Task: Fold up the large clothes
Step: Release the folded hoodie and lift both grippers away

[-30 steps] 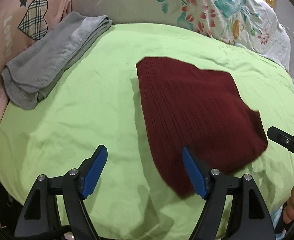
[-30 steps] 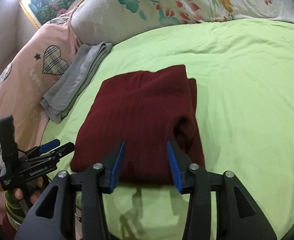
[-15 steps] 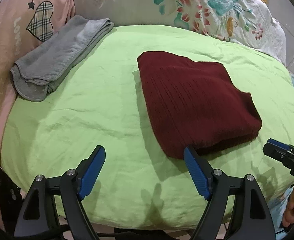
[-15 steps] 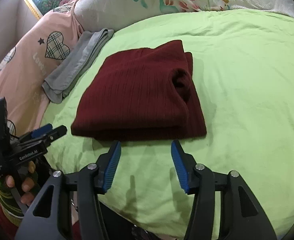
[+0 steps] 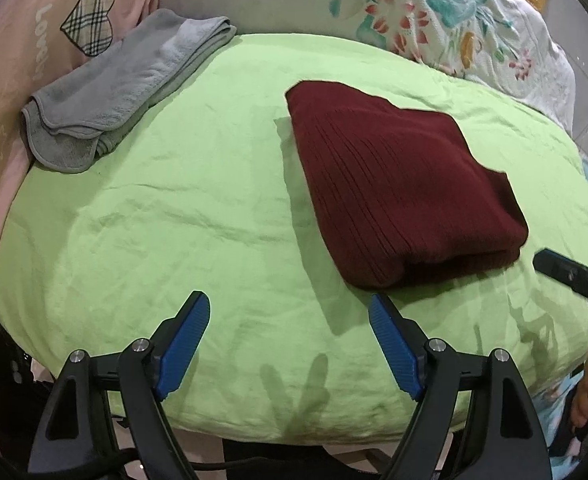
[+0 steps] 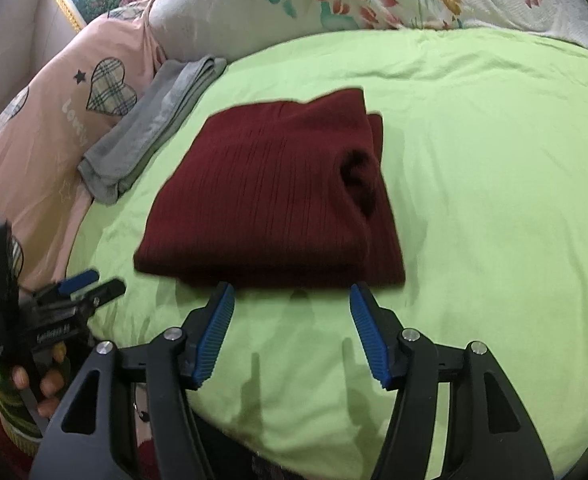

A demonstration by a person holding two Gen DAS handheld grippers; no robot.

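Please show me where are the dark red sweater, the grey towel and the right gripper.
dark red sweater (image 6: 269,196), right wrist view, ribbed top.
grey towel (image 5: 117,84), left wrist view, folded middle.
right gripper (image 6: 291,304), right wrist view, between fingertips.

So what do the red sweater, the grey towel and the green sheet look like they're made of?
Red sweater: likely a matte rib knit, wool or acrylic; fine parallel ridges run along it.
Grey towel: probably terry or microfibre; fuzzy nap, stitched hem.
Green sheet: seemingly thin woven cotton or a blend; smooth, with soft creases, no sheen.
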